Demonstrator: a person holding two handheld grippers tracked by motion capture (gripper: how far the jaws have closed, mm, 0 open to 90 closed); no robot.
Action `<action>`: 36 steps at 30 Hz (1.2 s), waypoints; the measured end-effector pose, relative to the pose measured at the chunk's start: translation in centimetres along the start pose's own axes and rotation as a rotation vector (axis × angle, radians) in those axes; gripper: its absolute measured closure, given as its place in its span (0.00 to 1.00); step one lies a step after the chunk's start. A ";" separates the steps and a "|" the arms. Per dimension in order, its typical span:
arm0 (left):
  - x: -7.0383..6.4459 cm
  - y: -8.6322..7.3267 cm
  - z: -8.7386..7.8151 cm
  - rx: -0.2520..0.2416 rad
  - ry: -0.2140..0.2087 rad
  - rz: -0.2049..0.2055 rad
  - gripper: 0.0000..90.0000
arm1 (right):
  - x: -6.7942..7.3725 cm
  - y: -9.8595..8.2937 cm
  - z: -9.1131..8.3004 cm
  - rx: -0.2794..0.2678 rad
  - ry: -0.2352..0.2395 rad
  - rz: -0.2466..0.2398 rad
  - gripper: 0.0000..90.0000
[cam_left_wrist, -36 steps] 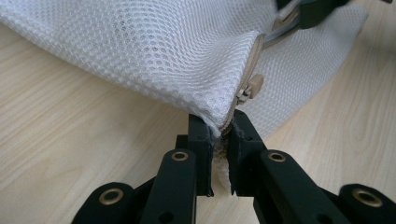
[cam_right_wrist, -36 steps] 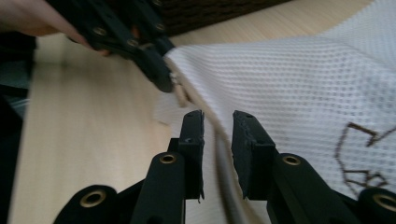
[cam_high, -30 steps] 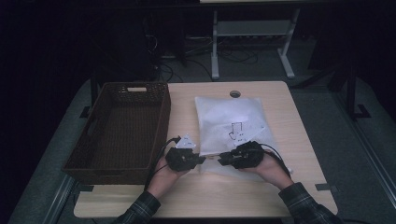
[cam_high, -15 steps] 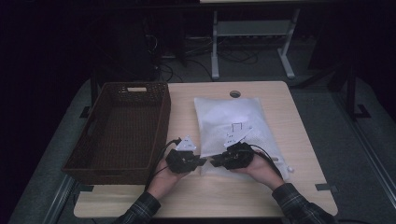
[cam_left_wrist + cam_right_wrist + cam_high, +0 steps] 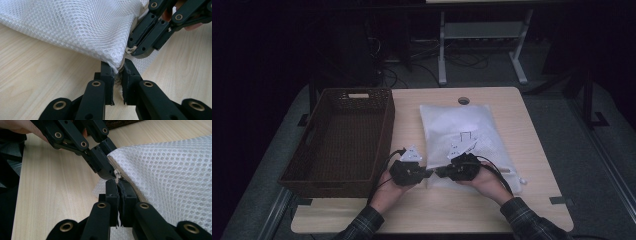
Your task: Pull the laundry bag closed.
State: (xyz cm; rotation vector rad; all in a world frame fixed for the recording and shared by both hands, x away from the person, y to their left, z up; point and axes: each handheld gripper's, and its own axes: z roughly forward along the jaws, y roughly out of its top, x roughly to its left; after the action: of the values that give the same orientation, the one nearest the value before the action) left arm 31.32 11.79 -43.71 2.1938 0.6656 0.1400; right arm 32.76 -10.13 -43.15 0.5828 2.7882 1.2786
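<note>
Unzipping the mesh bag at its near corner

Left gripper pinches the bag corner at the near table edge; right gripper clamps the zipper pull. Next, probably: draw the pull away along the edge. Basket beyond, left.

A white mesh bag of open-weave cloth is lying on a pale, matt wood-grain table, beside a dark woven wicker basket; matt black plastic jaws are showing brass-coloured rivets.
</note>
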 end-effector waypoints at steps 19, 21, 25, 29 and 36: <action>0.1 0.1 0.0 0.017 0.016 -0.030 0.92 | -0.3 -0.2 0.1 0.033 -0.053 0.024 0.96; 0.1 0.1 0.0 0.018 0.020 -0.031 0.92 | -0.2 -0.2 0.1 0.034 -0.055 0.025 0.97; 0.0 0.1 0.0 0.020 0.026 -0.038 0.92 | -0.3 -0.1 0.0 0.036 -0.055 0.027 0.96; 0.0 0.2 0.0 0.021 0.032 -0.046 0.92 | -0.3 -0.1 0.1 0.035 -0.057 0.031 0.97; 0.4 0.1 -0.4 0.011 0.042 -0.072 0.92 | -0.6 -0.4 -0.2 0.039 -0.082 0.053 0.97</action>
State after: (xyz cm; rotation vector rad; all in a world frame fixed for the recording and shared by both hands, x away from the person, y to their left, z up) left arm 31.55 12.21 -43.45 2.1794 0.7699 0.1459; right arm 33.18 -10.75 -43.35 0.6996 2.7545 1.1823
